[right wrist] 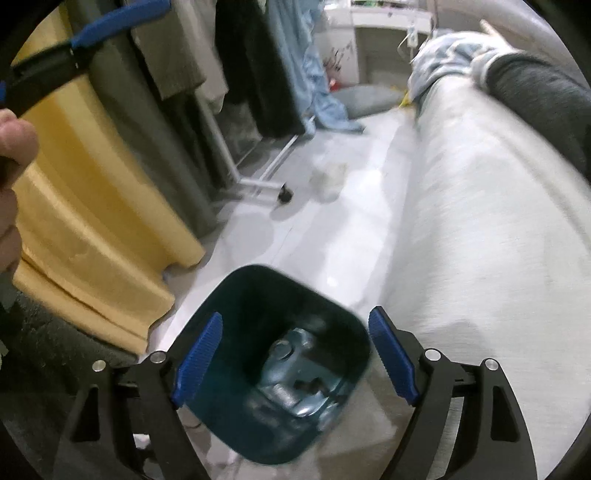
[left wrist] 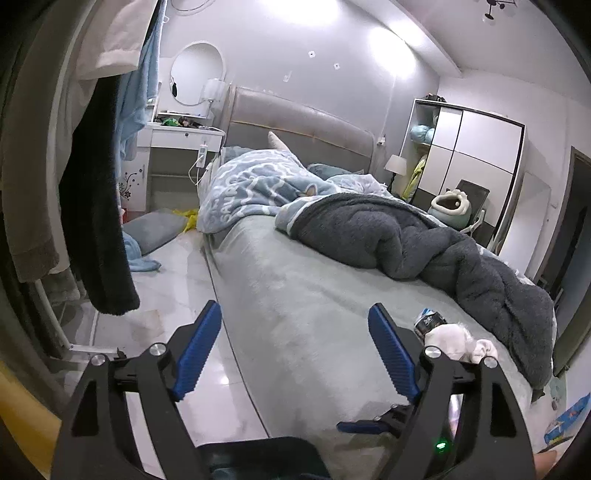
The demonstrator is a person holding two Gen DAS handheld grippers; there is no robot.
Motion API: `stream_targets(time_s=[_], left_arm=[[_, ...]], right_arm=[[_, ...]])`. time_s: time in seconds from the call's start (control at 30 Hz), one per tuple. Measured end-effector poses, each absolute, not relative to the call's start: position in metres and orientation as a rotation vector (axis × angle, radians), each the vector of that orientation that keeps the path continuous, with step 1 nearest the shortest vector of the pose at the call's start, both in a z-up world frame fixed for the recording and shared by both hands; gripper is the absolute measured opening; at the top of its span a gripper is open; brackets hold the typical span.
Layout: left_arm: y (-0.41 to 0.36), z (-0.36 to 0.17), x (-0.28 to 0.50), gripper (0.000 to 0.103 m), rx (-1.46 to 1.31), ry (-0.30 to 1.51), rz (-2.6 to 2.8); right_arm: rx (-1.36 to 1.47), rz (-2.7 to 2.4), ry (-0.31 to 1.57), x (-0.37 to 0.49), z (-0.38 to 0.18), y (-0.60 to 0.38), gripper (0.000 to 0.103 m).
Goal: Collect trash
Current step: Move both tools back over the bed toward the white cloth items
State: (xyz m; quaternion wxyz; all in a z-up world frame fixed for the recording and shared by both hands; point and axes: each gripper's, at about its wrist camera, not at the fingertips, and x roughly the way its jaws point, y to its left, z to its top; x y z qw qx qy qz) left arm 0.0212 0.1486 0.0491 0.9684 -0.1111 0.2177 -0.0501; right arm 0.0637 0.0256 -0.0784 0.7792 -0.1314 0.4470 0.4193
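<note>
A crumpled white tissue (left wrist: 461,343) and a small printed can or wrapper (left wrist: 428,322) lie on the grey bed sheet (left wrist: 295,302), just right of my left gripper (left wrist: 295,347), which is open and empty above the bed's edge. My right gripper (right wrist: 295,356) is open and empty, directly above a dark blue trash bin (right wrist: 273,369) on the floor beside the bed. Crushed silvery-blue trash (right wrist: 295,380) lies inside the bin. Part of the right gripper (left wrist: 373,424) shows low in the left wrist view, and the left gripper's finger (right wrist: 118,22) shows at the top left of the right wrist view.
A dark grey blanket (left wrist: 424,243) and blue quilt (left wrist: 251,184) cover the far bed. Clothes hang on a rack (left wrist: 96,206) at left, with a yellow curtain (right wrist: 85,206). A cushion (left wrist: 155,229) and cloth lie on the white floor. A wardrobe (left wrist: 476,155) stands at right.
</note>
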Motion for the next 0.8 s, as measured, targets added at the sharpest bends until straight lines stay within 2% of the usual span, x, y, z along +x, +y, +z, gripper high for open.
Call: stream_targets(time_s=[0.37, 0.43, 0.8], left_arm=[[0.120, 0.050, 0.033, 0.086, -0.205, 0.439, -0.125], [0.115, 0.050, 0.035, 0.086, -0.200, 0.439, -0.134], [0.078, 0.042, 0.048, 0.087, -0.190, 0.470, -0.196]], right_arm=[[-0.254, 0.803, 0.787, 0.072, -0.043, -0.031, 0.086], [-0.266, 0.786, 0.766, 0.071, -0.041, -0.040, 0.089], [-0.246, 0.703, 0.695, 0.076, -0.028, -0.088, 0.090]])
